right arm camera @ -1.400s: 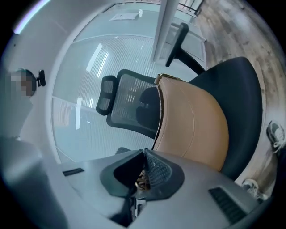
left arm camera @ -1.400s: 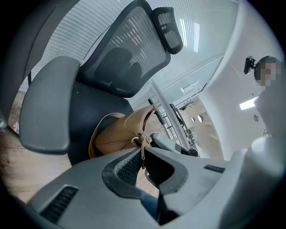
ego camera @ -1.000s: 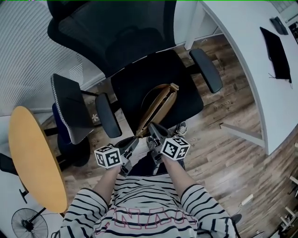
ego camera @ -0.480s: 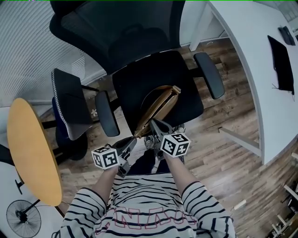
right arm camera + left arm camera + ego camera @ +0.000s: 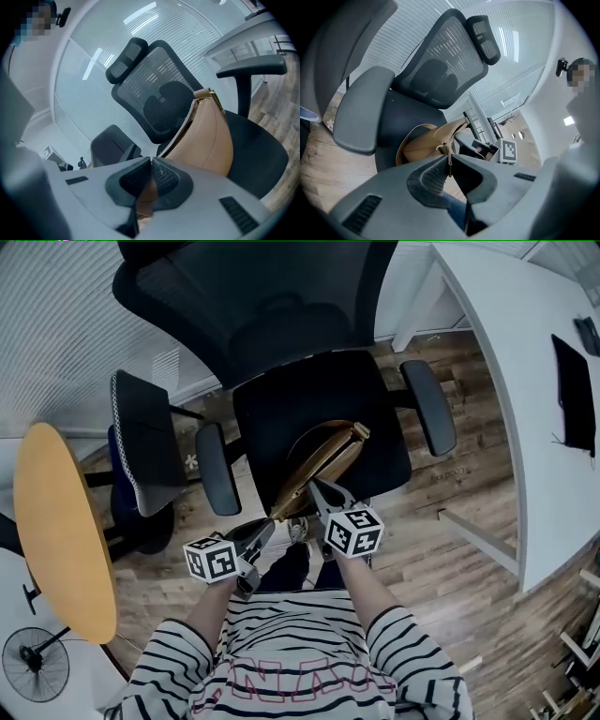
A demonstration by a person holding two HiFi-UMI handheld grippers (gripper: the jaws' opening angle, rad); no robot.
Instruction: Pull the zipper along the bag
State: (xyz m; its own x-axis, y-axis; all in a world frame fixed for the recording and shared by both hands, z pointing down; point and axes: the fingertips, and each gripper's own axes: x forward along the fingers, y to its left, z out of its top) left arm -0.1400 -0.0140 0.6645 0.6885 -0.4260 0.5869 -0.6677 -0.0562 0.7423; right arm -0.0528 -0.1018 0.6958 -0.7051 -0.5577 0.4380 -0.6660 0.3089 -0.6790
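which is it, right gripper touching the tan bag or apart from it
Touching. The right gripper view shows the right gripper shut on the near end of the tan bag, with tan leather squeezed between its pads.

The bag [image 5: 323,457] is tan, with a row of pale zip teeth [image 5: 185,123]; its thin tab [image 5: 449,165] is the same tan. The chair [image 5: 281,413] is black — plain on the seat, fine mesh on the back. The left gripper [image 5: 267,524] and right gripper [image 5: 151,164] are grey with dark cross-hatched pads [image 5: 165,178]; each cube [image 5: 217,559] is white with black squares. The shirt [image 5: 281,638] has black and white stripes. The round table [image 5: 56,540] is yellow-orange, the desk [image 5: 506,352] white, the floor [image 5: 450,559] brown wood planks.
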